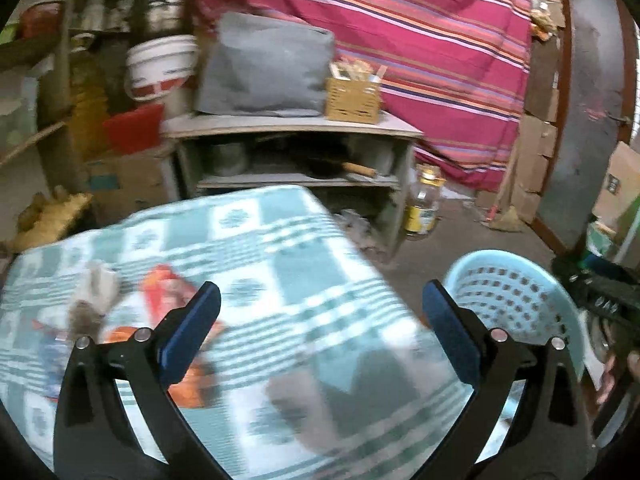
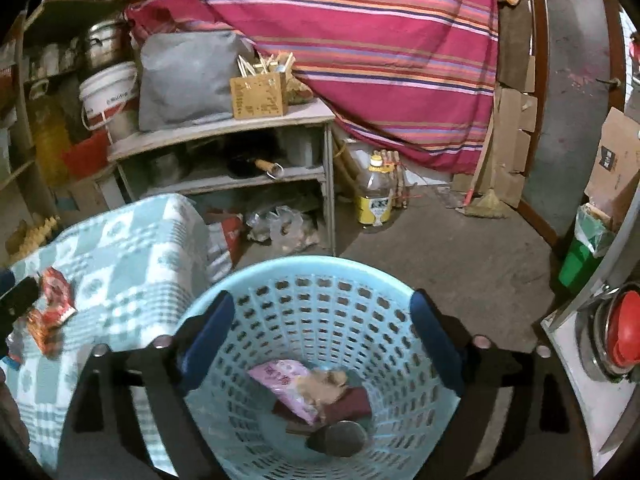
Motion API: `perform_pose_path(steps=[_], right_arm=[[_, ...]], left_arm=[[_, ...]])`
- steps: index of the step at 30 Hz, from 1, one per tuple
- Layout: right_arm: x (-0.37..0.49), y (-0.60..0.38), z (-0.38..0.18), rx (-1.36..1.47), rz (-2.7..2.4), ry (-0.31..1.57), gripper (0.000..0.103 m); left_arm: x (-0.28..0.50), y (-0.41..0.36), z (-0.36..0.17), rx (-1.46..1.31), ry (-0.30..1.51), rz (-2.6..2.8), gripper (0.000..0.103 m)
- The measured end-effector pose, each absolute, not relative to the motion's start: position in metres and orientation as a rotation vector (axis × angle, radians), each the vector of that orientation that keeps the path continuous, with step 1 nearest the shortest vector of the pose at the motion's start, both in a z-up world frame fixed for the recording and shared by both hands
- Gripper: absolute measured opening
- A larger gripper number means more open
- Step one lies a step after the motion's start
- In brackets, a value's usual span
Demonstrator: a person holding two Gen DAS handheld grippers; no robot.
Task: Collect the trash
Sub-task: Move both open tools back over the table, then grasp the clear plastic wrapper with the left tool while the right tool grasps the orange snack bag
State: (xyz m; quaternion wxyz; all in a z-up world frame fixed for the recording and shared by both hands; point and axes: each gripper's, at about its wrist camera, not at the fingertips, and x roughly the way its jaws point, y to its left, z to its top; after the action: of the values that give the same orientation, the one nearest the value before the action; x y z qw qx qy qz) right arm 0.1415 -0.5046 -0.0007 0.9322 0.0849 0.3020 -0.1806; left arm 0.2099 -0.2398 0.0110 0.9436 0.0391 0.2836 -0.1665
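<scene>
One round perforated plastic basket (image 2: 320, 320)

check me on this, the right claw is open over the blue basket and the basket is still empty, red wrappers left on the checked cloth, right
Not quite: the blue basket is not empty. The right wrist view shows a pink packet, brownish scraps and a dark round piece at its bottom. The rest holds: the right claw is open above it, and red wrappers lie on the checked cloth.
</scene>
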Motion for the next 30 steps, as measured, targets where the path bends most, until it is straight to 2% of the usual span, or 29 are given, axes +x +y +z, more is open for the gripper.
perform_pose_path(steps=[10, 15, 20, 27, 29, 30], right_arm=[[0.153, -0.422, 0.013, 0.141, -0.273, 0.565, 0.093], [0.169, -0.376, 0.006, 0.128, -0.203, 0.594, 0.093], [0.182, -0.343, -0.002, 0.103, -0.162, 0.625, 0.093], [0.216, -0.305, -0.021, 0.106, -0.101, 0.696, 0.093], [0.226, -0.292, -0.027, 0.077, -0.091, 0.715, 0.093], [0.231, -0.286, -0.031, 0.052, -0.089, 0.723, 0.093]], left_arm=[[0.208, -0.107, 0.016, 0.103, 0.545, -0.101, 0.097], [0.227, -0.047, -0.005, 0.045, 0.623, -0.017, 0.097], [0.243, -0.019, -0.032, 0.054, 0.697, 0.007, 0.097], [0.257, -0.012, -0.043, 0.033, 0.725, -0.043, 0.091], [0.264, -0.014, -0.047, 0.034, 0.740, -0.055, 0.086], [0.267, -0.015, -0.048, 0.036, 0.748, -0.059, 0.080]])
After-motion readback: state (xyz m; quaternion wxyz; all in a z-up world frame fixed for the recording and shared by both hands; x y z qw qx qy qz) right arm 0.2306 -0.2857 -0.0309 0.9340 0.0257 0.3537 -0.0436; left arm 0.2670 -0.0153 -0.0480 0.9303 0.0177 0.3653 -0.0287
